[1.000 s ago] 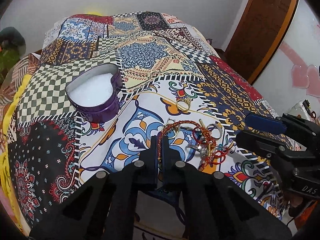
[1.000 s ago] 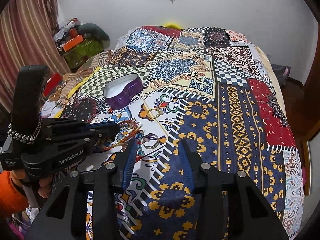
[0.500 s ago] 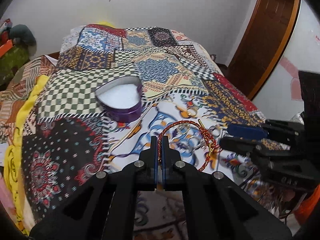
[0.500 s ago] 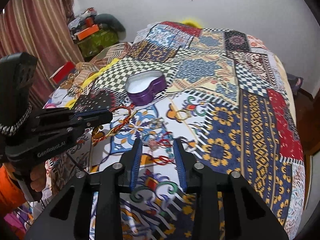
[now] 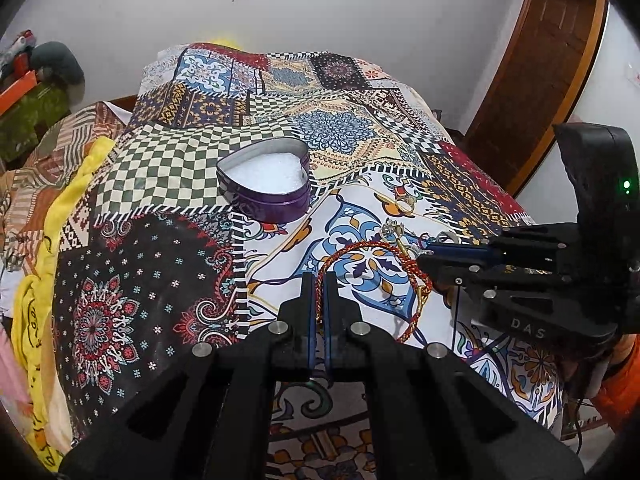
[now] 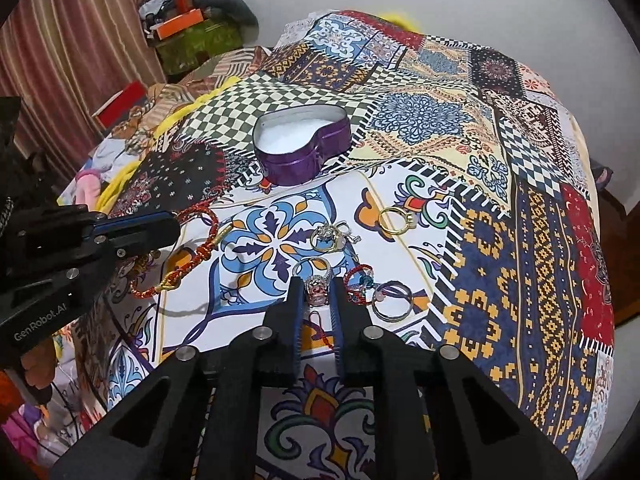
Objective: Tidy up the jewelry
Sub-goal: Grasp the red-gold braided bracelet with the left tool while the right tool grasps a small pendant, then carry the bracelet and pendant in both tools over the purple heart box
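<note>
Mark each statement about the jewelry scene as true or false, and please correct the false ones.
1. The left gripper holds the red and gold braided bracelet. True.
2. The heart-shaped purple tin has its lid on. False: it stands open, with white padding showing inside.
3. The right gripper is shut on a small glittery ring. True; its jaws have just been closing.
4. The gold ring lies inside the tin. False: it lies on the patchwork bedspread, apart from the tin.
5. The tin holds several rings. False: no jewelry shows in it.

two wrist cams, angled down, shared bedspread (image 5: 168,168)
</note>
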Action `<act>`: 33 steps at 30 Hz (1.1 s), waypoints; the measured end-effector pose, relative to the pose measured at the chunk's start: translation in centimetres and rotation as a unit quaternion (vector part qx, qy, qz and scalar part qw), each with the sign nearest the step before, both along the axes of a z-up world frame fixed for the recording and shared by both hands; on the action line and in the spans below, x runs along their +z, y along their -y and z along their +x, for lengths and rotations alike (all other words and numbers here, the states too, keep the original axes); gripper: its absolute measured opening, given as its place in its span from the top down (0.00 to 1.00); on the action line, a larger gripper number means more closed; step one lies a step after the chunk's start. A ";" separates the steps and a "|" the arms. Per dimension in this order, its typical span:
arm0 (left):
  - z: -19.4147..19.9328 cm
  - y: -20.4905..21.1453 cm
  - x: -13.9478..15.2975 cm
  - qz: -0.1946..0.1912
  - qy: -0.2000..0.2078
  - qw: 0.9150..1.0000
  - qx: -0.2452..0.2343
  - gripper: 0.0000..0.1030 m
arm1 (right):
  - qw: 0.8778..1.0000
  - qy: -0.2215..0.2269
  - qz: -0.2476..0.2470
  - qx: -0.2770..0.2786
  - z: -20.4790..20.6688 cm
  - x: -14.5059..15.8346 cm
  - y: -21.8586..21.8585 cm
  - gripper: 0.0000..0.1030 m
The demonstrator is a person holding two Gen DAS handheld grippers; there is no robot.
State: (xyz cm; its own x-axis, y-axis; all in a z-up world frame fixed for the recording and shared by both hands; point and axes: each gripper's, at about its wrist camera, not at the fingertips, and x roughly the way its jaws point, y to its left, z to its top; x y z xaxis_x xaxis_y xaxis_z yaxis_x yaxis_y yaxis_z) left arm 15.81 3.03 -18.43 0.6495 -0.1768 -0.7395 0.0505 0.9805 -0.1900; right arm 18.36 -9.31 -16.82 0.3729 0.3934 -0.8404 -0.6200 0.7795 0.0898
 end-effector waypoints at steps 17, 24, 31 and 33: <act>0.6 -1.0 3.3 0.011 0.050 0.998 0.023 0.99 | 0.997 0.057 0.049 -0.011 0.4 5.0 -0.5 0.90; 2.0 -2.3 3.9 0.026 0.063 0.997 0.038 0.99 | 0.996 0.074 0.057 -0.008 1.6 6.3 -1.2 0.90; 3.9 -3.8 3.7 0.042 0.065 0.996 0.053 0.99 | 0.994 0.088 0.068 -0.010 3.7 7.1 -2.5 0.90; 4.7 -4.3 3.5 0.045 0.065 0.995 0.058 0.99 | 0.993 0.089 0.074 -0.011 4.3 7.3 -2.8 0.90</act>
State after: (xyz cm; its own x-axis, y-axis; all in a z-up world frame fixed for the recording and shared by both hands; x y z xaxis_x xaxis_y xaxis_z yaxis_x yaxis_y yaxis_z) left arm 20.53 7.31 -14.92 0.7523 -0.0315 -0.6581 -0.0461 0.9939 -0.1002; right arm 22.68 -6.48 -9.52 0.5194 0.4982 -0.6943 -0.6195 0.7791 0.0956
